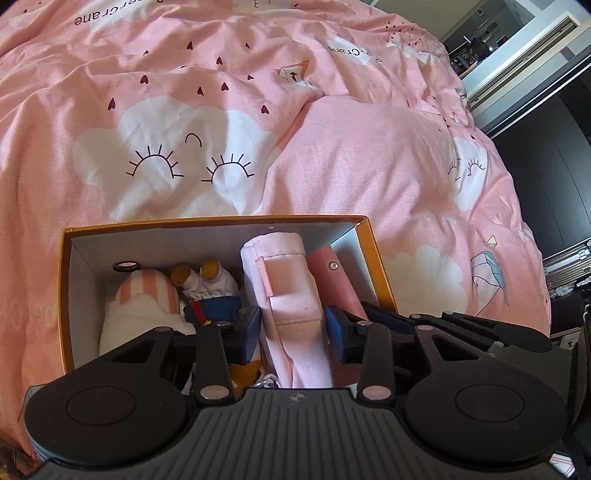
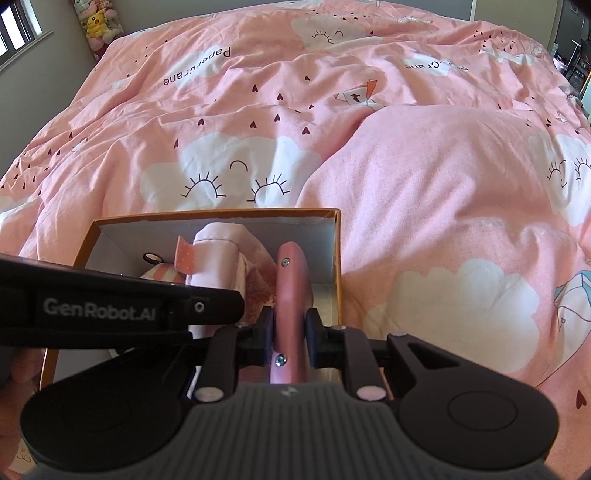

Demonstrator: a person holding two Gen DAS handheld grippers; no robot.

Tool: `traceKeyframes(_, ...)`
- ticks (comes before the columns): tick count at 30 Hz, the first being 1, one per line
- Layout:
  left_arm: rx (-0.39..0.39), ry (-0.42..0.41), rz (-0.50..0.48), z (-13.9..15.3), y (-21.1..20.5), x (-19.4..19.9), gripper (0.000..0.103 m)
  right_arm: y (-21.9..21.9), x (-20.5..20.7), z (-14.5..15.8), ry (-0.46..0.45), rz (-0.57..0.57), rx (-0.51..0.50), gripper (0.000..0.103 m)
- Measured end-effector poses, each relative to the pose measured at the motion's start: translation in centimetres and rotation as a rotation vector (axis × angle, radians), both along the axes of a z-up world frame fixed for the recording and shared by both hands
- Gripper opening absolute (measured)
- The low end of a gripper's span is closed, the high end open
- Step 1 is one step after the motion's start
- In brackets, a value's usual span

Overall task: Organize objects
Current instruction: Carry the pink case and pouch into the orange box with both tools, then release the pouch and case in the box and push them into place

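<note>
An orange cardboard box (image 1: pixel 373 254) with a white inside stands on the bed; it also shows in the right wrist view (image 2: pixel 338 254). My left gripper (image 1: pixel 291 332) is shut on a pale pink fabric pouch (image 1: pixel 284 280) that stands upright in the box. My right gripper (image 2: pixel 290 338) is shut on a darker pink flat case (image 2: pixel 291 280) with metal screws, upright at the box's right side, also visible in the left wrist view (image 1: pixel 332 277). A pink-striped plush (image 1: pixel 144 295) and a toy with orange feet (image 1: pixel 207 277) lie in the box's left part.
The pink duvet (image 1: pixel 369 155) with cloud prints surrounds the box. The left gripper's arm (image 2: pixel 110 314) crosses the right wrist view over the box. Plush toys (image 2: pixel 98 22) sit in the far left corner. Dark furniture (image 1: pixel 535 92) stands past the bed's right edge.
</note>
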State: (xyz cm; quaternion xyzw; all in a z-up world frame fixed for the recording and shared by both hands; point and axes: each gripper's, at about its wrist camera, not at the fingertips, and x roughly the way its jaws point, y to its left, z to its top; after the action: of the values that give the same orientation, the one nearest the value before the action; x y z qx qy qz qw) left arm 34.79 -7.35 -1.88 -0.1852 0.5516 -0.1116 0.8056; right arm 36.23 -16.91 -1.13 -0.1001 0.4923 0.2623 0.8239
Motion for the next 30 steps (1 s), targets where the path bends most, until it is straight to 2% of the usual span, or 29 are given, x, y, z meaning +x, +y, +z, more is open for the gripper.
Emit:
traceKeyframes(7, -0.016, 0.004, -0.001, -1.0, -0.1, 0.6, 0.037, 0.5, 0.1, -0.5, -0.007, 0.024, -0.029, 0.019)
traceKeyframes(16, 0.001, -0.002, -0.037, -2.3, -2.0, 1.5, 0.035, 0.3, -1.2, 0.4, -0.075, 0.12, -0.12, 0.02)
traceKeyframes(20, -0.061, 0.04, -0.048, -3.7, -2.2, 2.0, 0.036, -0.2, -2.0, 0.7, -0.086, 0.153, -0.139, 0.02)
traceKeyframes(24, -0.014, -0.026, -0.09, -2.9, -2.7, 1.2, 0.04, -0.7, -3.3, 1.2, -0.091, 0.193, -0.141, 0.02)
traceKeyframes(30, -0.026, -0.086, -0.124, -0.3, -1.6, -0.6, 0.041, -1.1, -5.3, 1.7, -0.089, 0.237, -0.137, 0.02)
